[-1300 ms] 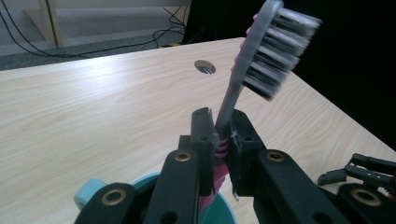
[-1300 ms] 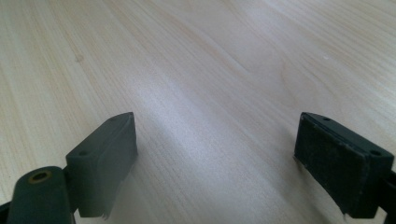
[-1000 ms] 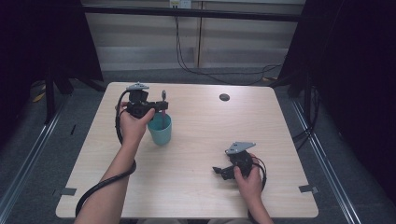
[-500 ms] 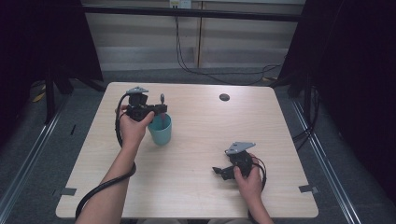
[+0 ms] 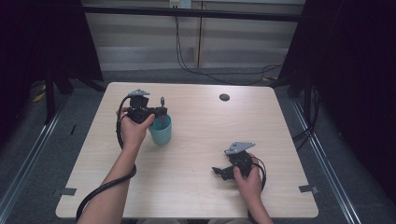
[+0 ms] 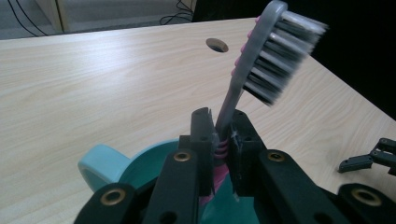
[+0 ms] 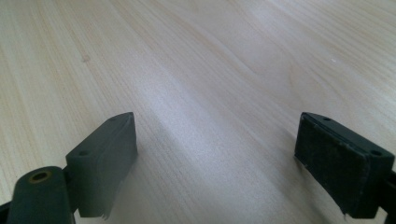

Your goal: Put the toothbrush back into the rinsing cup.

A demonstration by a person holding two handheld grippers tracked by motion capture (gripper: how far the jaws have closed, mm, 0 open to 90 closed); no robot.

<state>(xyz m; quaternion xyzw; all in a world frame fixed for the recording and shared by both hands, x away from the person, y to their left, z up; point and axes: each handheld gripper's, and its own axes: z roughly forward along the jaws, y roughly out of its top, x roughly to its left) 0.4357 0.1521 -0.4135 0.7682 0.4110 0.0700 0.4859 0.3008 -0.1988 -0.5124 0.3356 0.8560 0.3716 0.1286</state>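
Observation:
A teal cup (image 5: 161, 131) stands on the left half of the table, its rim and handle (image 6: 100, 163) close under the camera in the left gripper view. My left gripper (image 5: 161, 112) hovers over the cup, shut on a toothbrush (image 6: 261, 60) with a grey head, dark bristles and a pink-ribbed neck. The brush stands head up, its lower end (image 6: 212, 186) inside the cup. My right gripper (image 5: 218, 171) rests low at the table's front right, jaws wide apart and empty. Its pads (image 7: 109, 154) sit just above bare wood.
A wooden table (image 5: 210, 140) with a round cable hole (image 5: 224, 97) at the back centre. The right gripper's jaw tips (image 6: 369, 161) show far off in the left gripper view. Dark frame posts and floor surround the table.
The left hand with the toothbrush has shifted slightly over the cup. The right hand has stayed where it was.

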